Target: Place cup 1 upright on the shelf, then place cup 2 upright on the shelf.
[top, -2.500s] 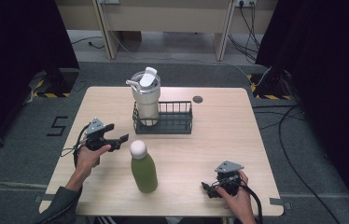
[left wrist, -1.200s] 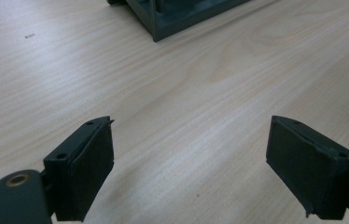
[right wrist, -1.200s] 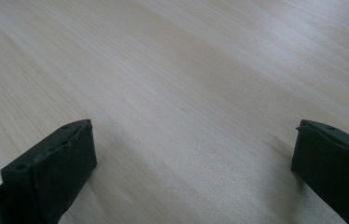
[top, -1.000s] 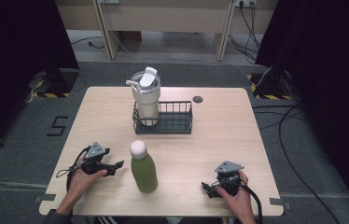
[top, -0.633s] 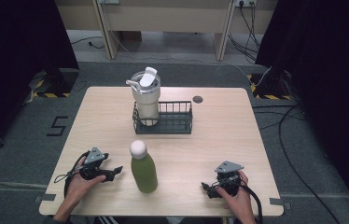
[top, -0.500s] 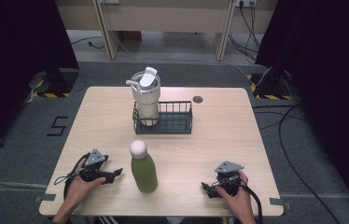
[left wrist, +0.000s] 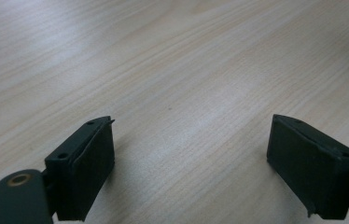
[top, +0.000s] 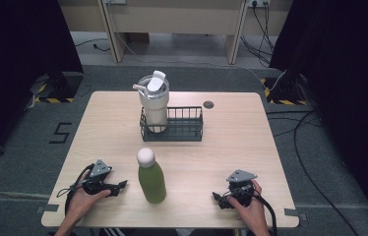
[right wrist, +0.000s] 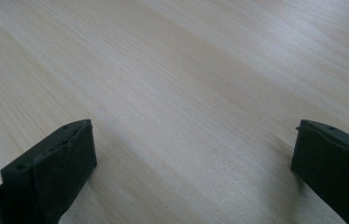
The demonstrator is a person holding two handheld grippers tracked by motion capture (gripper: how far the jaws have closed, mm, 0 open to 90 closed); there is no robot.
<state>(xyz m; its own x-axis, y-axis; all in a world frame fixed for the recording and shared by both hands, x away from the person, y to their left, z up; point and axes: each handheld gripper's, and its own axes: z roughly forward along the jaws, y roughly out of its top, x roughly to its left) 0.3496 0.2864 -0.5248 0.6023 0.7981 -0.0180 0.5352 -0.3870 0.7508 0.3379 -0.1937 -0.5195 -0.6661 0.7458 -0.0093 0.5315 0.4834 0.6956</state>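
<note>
1. Green bottle (top: 152, 179) with a white round cap, upright on the light wooden surface (top: 231, 142), toward the near edge and roughly midway between the two claws.
2. Left claw (top: 119, 186) just to the left of the green bottle, held in a hand (top: 81, 201) and lying low on the surface, tips pointing toward the bottle but apart from it. Grey three-cornered plate on top, black cable looping to its far side from the bottle.
3. In the left gripper view, left claw (left wrist: 191, 163) spread wide, bare wood grain between the two black jaws, nothing gripped. Dark sliver at the right edge of that view, too little to identify.
4. Right claw (top: 217, 198) to the right of the green bottle, well apart from it, held in a hand (top: 249, 211) near the surface's near edge, tips turned toward the bottle.
5. In the right gripper view, right claw (right wrist: 191, 163) also spread wide over bare wood, nothing held.
6. Black wire basket (top: 184, 129) behind the green bottle, farther up the surface. White lidded tumbler (top: 154, 101) upright inside the basket's left end, the rest of the basket bare.
7. Small dark round spot (top: 208, 104) on the surface beyond the basket, to the bottle's far right.
</note>
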